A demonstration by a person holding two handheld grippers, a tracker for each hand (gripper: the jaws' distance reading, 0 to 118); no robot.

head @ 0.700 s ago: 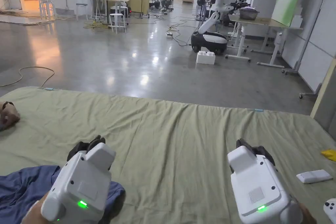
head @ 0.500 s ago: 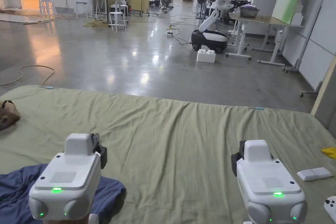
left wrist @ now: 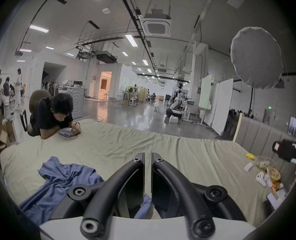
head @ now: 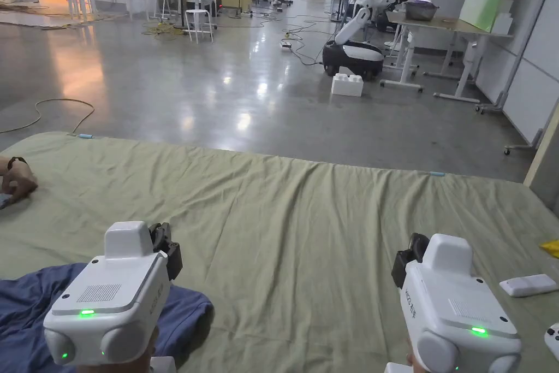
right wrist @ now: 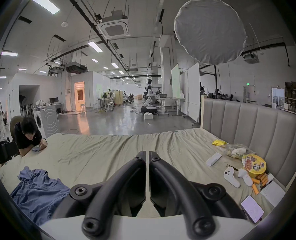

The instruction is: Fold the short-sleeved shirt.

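Observation:
A blue short-sleeved shirt (head: pixel 33 303) lies crumpled on the green bed sheet (head: pixel 284 215) at the near left. In the left gripper view the shirt (left wrist: pixel 62 179) spreads below and left of the jaws. My left gripper (head: pixel 164 246) hovers over the shirt's right edge. Its jaws (left wrist: pixel 148 155) are shut, nothing between them. My right gripper (head: pixel 409 259) is held above bare sheet, well to the right of the shirt (right wrist: pixel 36 190). Its jaws (right wrist: pixel 147 152) are shut too and hold nothing.
A person (left wrist: pixel 52 115) leans on the bed's far left corner over a phone, one hand (head: pixel 16 180) on the sheet. By the padded headboard (right wrist: pixel 256 131) on the right lie a white remote (head: pixel 528 285), a controller (right wrist: pixel 231 176), snacks and a phone (right wrist: pixel 252 210).
Both grippers have turned level and drawn back a little toward me. The head camera has tipped down slightly. The shirt has not moved.

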